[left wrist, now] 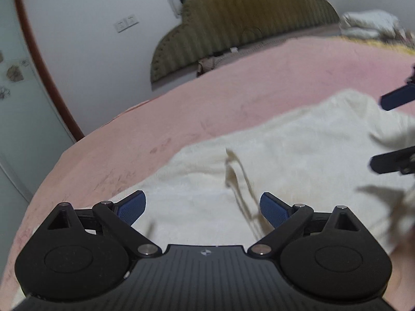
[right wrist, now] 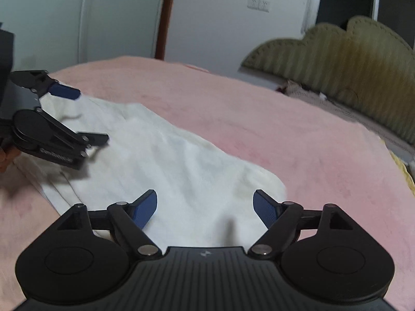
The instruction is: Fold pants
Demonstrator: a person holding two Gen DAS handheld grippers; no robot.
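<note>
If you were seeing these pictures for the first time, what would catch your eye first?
The cream pants spread flat on the pink blanket stand out first. Next, both open grippers above the cloth: the left gripper and the right gripper. Behind, an olive scalloped headboard lines the wall.

The right claw (right wrist: 205, 208) is hovering with its blue pads wide apart over the cream pants (right wrist: 166, 160), which are lying on the pink bed (right wrist: 298, 134). The left claw (right wrist: 88, 115), also spread, is hovering over their far end.
</note>
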